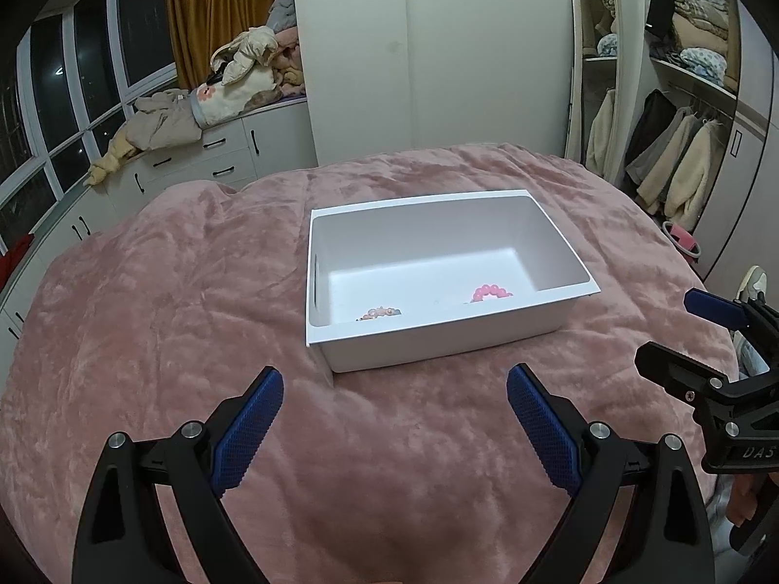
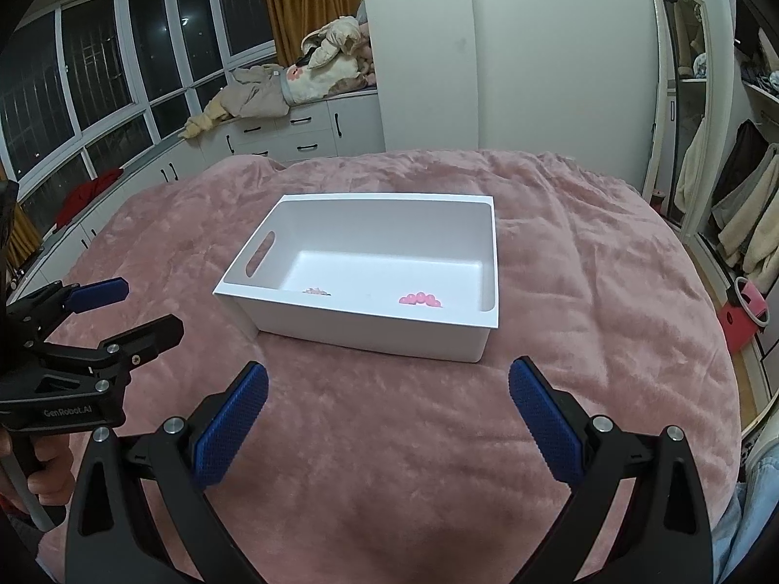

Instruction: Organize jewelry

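Observation:
A white plastic bin (image 1: 423,345) (image 2: 350,326) sits on the pink blanket ahead of both grippers. Inside it lie a bright pink bead bracelet (image 1: 489,292) (image 2: 419,299) on the right and a paler beaded piece (image 1: 380,313) (image 2: 316,291) on the left, both partly hidden by the near wall. My left gripper (image 1: 394,389) stands open just short of the bin, with nothing between its blue pads. In the right wrist view my right gripper (image 2: 388,387) is open too, and equally bare. Each gripper shows at the edge of the other's view: the right one (image 1: 681,331) and the left one (image 2: 141,309).
The pink plush blanket (image 1: 194,292) covers the whole bed. White drawers (image 1: 219,155) piled with clothes run along the windows at back left. A standing mirror (image 1: 591,73) and an open wardrobe (image 1: 681,155) stand at the right. A hand (image 2: 46,479) grips the left tool's handle.

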Motion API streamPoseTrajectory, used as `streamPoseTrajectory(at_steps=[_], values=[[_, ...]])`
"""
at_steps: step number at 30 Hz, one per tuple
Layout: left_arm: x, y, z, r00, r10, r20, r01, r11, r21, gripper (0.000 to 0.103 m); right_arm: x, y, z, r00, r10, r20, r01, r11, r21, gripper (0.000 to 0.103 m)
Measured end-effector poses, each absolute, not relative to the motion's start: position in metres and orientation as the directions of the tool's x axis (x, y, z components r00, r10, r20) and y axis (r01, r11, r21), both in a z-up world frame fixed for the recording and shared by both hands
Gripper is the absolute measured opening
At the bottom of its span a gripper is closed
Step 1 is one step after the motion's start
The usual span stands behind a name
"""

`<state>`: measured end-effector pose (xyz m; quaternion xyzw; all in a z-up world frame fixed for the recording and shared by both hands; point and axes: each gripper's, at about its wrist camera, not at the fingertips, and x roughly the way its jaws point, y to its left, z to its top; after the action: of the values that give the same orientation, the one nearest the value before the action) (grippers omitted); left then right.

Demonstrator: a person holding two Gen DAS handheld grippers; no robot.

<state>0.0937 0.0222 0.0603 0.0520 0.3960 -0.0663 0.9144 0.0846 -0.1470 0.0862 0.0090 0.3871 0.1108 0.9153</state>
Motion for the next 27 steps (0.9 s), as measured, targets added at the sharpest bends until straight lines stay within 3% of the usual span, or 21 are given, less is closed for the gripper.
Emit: streamPoseTrajectory(at_steps=[27], values=[[0.092, 0.01, 0.059, 0.684, -0.062, -0.727, 0.159, 0.985, 0.066, 0.096, 0.082, -0.158, 0.09, 0.689, 0.207, -0.695, -0.171, 0.978, 0.122, 0.098]])
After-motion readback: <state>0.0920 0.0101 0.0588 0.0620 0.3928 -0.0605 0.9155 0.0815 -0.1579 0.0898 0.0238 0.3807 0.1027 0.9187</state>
